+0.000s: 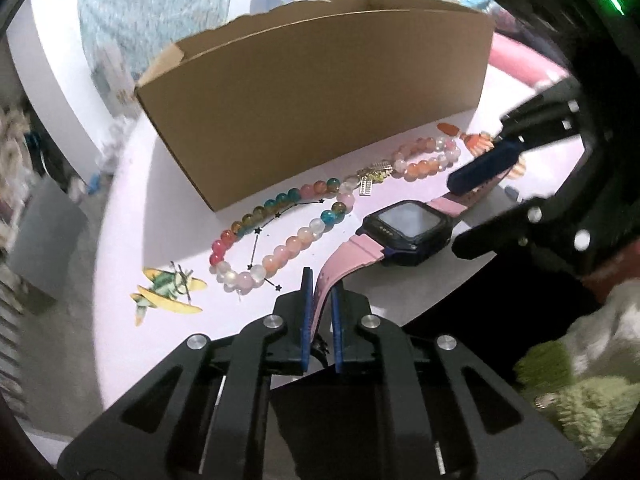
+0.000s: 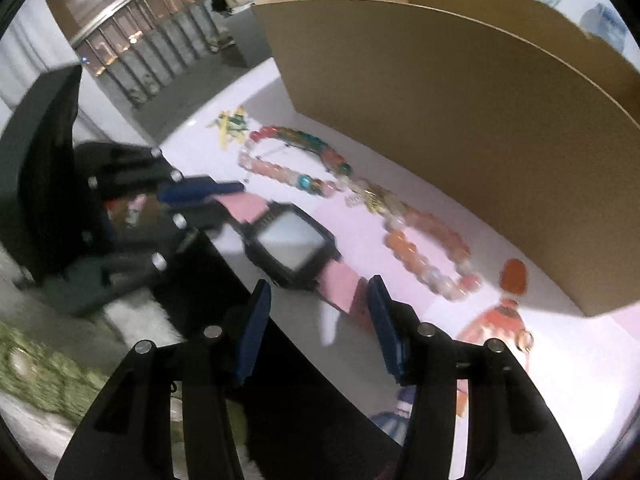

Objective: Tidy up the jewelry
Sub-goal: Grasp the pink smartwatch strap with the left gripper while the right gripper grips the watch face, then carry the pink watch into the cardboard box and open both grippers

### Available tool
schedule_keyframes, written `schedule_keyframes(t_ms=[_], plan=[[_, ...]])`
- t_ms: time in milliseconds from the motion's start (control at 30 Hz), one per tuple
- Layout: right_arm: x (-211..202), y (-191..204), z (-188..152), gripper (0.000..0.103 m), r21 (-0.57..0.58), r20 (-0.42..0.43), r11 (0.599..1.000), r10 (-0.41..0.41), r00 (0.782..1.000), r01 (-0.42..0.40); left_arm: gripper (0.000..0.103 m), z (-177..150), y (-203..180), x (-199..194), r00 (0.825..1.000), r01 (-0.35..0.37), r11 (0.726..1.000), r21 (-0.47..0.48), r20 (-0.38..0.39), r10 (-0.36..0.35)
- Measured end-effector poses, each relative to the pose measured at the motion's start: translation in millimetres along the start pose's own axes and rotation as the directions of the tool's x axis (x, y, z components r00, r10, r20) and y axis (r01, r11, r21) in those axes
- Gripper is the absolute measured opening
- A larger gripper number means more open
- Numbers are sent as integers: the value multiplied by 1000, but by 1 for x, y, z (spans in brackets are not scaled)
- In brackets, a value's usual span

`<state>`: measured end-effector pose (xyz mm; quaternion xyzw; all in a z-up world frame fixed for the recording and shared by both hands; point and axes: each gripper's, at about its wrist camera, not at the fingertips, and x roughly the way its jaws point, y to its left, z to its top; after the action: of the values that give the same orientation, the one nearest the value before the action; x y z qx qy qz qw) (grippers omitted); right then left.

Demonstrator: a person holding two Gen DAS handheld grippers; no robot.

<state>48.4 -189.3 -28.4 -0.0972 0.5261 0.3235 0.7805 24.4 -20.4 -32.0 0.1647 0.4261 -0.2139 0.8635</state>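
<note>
Pink-strapped black square smartwatch (image 1: 404, 226) strap end is clamped in the left tool (image 1: 321, 304); right tool (image 2: 318, 300) hangs half-open over its other strap.

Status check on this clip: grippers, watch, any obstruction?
Left gripper shut on watch strap. Right gripper open, other strap end between its pads. Two bead bracelets beside watch, before cardboard box. Nothing blocking.

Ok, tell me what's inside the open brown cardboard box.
The brown cardboard box shows only its outer wall and a bare strip of inner wall; its floor and any contents are hidden.
</note>
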Motion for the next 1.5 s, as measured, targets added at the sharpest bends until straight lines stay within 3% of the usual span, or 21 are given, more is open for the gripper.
schedule_keyframes(t_ms=[100, 200, 233, 367, 567, 667, 833, 867, 933, 1000, 1100, 1133, 1233, 1333, 1500], plan=[[0, 6, -4, 45, -45, 15, 991, -123, 992, 124, 5, 0, 5, 3, 999, 29, 999, -33, -21, -30], [2, 11, -9, 27, -88, 29, 972, -216, 976, 217, 5, 0, 12, 8, 997, 64, 995, -82, -42, -67], [2, 12, -10, 26, -92, 36, 967, -235, 971, 237, 5, -1, 13, 8, 996, 70, 993, -93, -42, -74], [-2, 21, -13, 7, -98, 91, 949, -292, 952, 300, 3, -3, 9, 6, 998, 55, 994, -91, -23, -57], [-36, 39, -12, 4, -52, 208, 923, -365, 908, 382, 3, 2, 8, -30, 997, -2, 997, -73, 82, 8], [-65, 57, -4, 3, -41, 283, 899, -407, 868, 435, 3, 12, 4, -65, 983, -46, 998, -42, 177, 53], [-124, 64, 31, 3, -9, 436, 851, -469, 768, 525, 3, 50, 14, -118, 937, -62, 998, 3, 345, 57], [-132, 61, 40, 3, -4, 452, 846, -474, 756, 533, 3, 64, 19, -125, 927, -61, 998, 9, 372, 54], [-143, 47, 67, 3, -1, 469, 842, -476, 744, 539, 3, 92, 30, -126, 924, -36, 999, 4, 382, 32], [-144, 28, 91, 3, 2, 445, 857, -462, 767, 515, 3, 117, 42, -119, 931, -10, 1000, -4, 364, 11], [-131, -24, 134, 3, 28, 317, 912, -397, 861, 410, 3, 159, 63, -86, 968, 38, 999, -36, 249, -28], [-118, -49, 151, 3, 45, 233, 936, -350, 908, 349, 3, 174, 71, -67, 981, 66, 997, -43, 183, -57], [-75, -101, 183, 3, 109, 34, 968, -230, 973, 225, 3, 199, 87, -17, 995, 92, 994, -66, 32, -90], [-36, -132, 193, 3, 150, -115, 974, -154, 981, 171, 3, 212, 100, 30, 983, 130, 987, -97, -116, -141], [15, -168, 199, 4, 222, -279, 971, -25, 960, 90, 8, 217, 114, 83, 939, 155, 972, -177, -280, -201]])
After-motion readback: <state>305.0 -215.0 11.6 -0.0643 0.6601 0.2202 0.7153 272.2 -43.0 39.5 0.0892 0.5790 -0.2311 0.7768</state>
